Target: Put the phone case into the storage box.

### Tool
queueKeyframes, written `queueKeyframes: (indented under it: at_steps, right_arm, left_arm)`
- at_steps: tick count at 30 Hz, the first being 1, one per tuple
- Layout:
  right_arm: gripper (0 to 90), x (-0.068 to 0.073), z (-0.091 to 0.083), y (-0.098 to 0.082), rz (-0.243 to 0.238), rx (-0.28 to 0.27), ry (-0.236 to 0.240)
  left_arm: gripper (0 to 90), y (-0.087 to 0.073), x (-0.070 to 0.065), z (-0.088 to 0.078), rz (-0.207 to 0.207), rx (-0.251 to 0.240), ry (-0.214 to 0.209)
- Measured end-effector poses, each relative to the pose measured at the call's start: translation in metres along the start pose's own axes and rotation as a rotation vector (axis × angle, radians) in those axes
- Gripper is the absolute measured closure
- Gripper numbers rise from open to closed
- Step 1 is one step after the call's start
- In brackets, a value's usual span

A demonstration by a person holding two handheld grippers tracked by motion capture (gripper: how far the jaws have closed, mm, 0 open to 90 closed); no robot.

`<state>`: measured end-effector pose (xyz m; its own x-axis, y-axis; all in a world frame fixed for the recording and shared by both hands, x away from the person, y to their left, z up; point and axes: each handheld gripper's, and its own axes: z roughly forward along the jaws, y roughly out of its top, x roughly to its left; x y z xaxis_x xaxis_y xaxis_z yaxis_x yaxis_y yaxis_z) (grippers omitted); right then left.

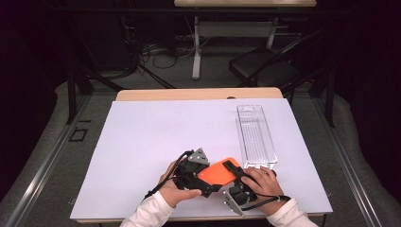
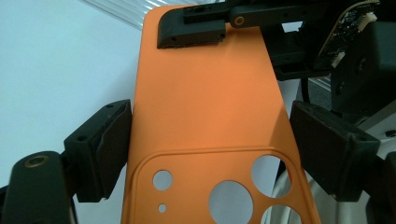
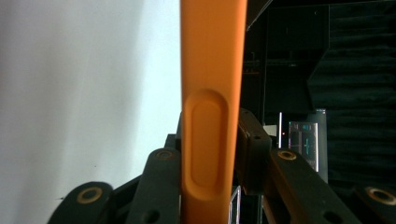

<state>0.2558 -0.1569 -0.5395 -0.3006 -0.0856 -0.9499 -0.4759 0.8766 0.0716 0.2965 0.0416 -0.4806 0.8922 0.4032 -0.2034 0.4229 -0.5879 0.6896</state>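
Fingers (image 2: pixel 100 154) of the left gripper (image 2: pixel 208 154) clamped across the orange phone case (image 2: pixel 205 98) by its long edges, near the camera cut-outs; fingers (image 3: pixel 254 154) of the right gripper (image 3: pixel 212 158) pinching the case's thin side edge. Case held off the counter (image 1: pixel 142 142) between both. Pick-up done; clear plastic tray (image 1: pixel 256 135) just beyond, empty, probably placement left.

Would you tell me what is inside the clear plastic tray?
The clear tray looks empty; the white table cover shows through it. Its near end is hidden behind the orange phone case.
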Motion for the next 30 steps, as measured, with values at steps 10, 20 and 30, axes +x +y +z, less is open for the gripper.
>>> queueKeyframes:
  at_steps: [10,20,30]
  right_arm:
    - [79.7,-0.0029,0.0004,0.0031,0.007,-0.004,-0.026]
    - [84.2,-0.0033,0.0014,0.0023,0.017,-0.007,-0.03]
    - [86.3,-0.0018,0.003,0.0012,-0.004,-0.009,-0.042]
  left_arm:
    - [15.9,0.0003,0.0027,-0.0051,-0.031,-0.005,-0.019]
    - [15.9,-0.0011,0.0064,-0.0039,-0.064,-0.011,-0.039]
    - [15.8,-0.0034,0.0099,-0.0006,-0.093,-0.015,-0.062]
